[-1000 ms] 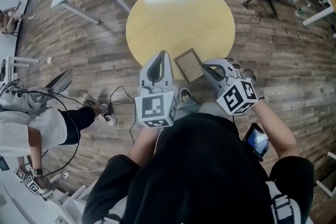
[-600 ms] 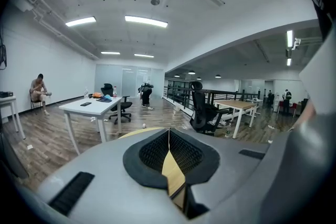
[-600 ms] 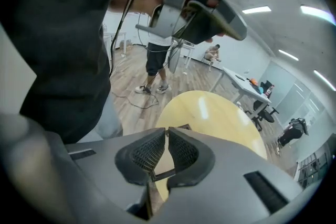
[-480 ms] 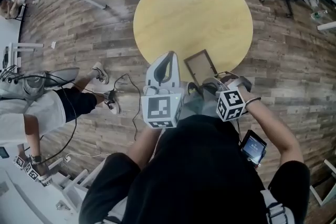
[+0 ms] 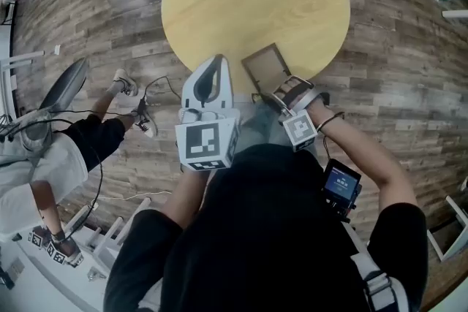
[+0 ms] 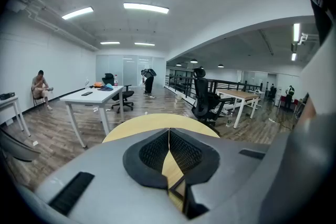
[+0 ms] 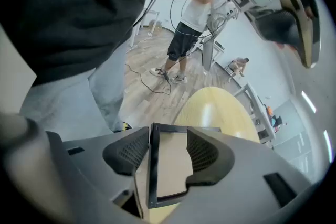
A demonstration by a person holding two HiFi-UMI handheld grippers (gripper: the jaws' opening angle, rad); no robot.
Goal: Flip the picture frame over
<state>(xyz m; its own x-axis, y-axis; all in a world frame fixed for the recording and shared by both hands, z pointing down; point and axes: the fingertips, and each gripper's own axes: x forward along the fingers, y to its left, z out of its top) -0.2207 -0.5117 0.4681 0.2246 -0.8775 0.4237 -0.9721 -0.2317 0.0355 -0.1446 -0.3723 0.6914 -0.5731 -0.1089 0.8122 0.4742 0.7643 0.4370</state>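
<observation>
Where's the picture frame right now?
In the head view the picture frame lies at the near edge of the round yellow table, on the person's right, between the jaws of the right gripper, which have just been opening.

The left gripper (image 6: 168, 136) is being held with its jaws pressed together. A round yellow table (image 6: 152, 122) is being shown just beyond the tips, and a dark corner of the picture frame (image 6: 176, 182) is being glimpsed through the gap beneath the pads.
</observation>
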